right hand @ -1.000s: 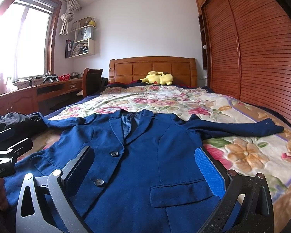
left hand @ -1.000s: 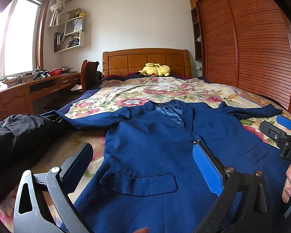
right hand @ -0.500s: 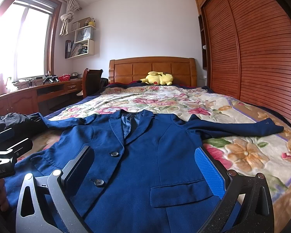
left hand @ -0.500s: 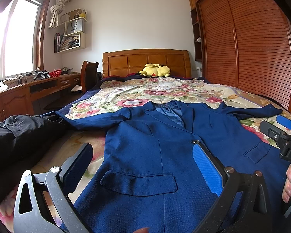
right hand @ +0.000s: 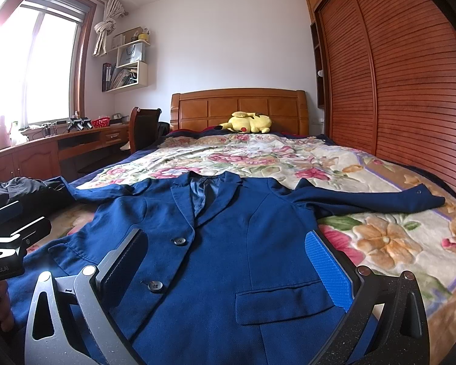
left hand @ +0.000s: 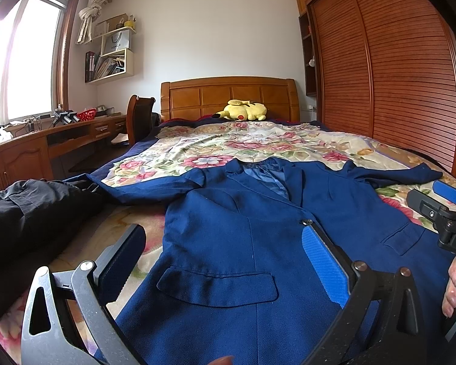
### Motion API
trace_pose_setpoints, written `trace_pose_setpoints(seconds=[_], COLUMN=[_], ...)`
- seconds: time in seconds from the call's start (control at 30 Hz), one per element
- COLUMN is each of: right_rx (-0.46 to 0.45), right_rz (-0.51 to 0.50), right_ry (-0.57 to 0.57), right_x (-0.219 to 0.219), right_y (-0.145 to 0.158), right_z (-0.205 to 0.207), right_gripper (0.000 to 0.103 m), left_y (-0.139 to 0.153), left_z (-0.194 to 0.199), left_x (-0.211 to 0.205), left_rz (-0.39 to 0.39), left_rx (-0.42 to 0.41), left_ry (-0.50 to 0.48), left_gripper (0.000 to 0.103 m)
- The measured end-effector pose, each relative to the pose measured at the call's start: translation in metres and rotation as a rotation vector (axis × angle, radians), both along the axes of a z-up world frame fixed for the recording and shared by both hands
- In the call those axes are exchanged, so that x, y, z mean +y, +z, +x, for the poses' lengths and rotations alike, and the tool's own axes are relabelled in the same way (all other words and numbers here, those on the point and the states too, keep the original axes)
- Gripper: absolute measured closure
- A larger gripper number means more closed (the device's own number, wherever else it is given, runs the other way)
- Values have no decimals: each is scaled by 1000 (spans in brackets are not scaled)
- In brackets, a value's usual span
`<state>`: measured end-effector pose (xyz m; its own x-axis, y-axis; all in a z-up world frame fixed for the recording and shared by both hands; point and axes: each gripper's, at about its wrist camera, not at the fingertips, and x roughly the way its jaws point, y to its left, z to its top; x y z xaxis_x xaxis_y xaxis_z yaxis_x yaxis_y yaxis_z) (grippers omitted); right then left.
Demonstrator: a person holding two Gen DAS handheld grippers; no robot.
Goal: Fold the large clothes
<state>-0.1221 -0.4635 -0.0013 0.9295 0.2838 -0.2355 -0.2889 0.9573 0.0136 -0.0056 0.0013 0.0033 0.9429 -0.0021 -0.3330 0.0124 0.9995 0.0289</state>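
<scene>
Jacket: a dark blue woven suit jacket (right hand: 228, 243) lies face up and flat on the bed, collar toward the headboard, both sleeves spread out to the sides, two dark buttons showing down its front.
Bed: a floral quilt in cream, pink and green (right hand: 258, 155) covers it; the jacket occupies the foot end.
Left gripper: the two-finger tool with blue pads (left hand: 222, 252) hovers over the jacket's flap pocket, fingers spread wide, holding nothing.
Right gripper: its twin (right hand: 228, 255) hangs above the jacket's other front panel, fingers likewise wide apart and empty.
Writing: the letters "DA" on the right gripper's body in the left wrist view; "GenRobot.AI" on the left gripper's body in the right wrist view.
Black garment: a crumpled dark piece (left hand: 36, 203) rests beside the jacket's sleeve at the bed's window-side edge.
Headboard: panelled orange-brown wood (right hand: 238, 109), with a yellow plush toy (right hand: 250, 122) lying just before it.
Wardrobe: slatted reddish wooden doors (right hand: 410, 91) flank the bed opposite the window.
Shelf: a white paper bag (left hand: 116, 42) lettered "HONOR" stands above the headboard's window side.
</scene>
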Motion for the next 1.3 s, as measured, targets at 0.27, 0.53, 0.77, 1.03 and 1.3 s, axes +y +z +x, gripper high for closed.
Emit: trace_pose_setpoints(seconds=[0.27,0.53,0.77,1.03,1.3], right_rx=[0,0,6,33,36], right_rz=[1,1,-4,12,-15], right_ry=[0,0,6,26,79], right_x=[0,0,2,1,20], right_y=[0,0,0,5,24], right_z=[0,0,1,2,7], right_gripper=[0,0,0,0,0], left_y=[0,-1,0,13,23], left_z=[0,0,0,1,22], left_x=[0,0,1,6,28], left_rz=[0,0,1,12,-29], left_rx=[-1,-2,5,21,112], left_ry=[0,0,-4,0,15], left_gripper=[0,0,0,0,0])
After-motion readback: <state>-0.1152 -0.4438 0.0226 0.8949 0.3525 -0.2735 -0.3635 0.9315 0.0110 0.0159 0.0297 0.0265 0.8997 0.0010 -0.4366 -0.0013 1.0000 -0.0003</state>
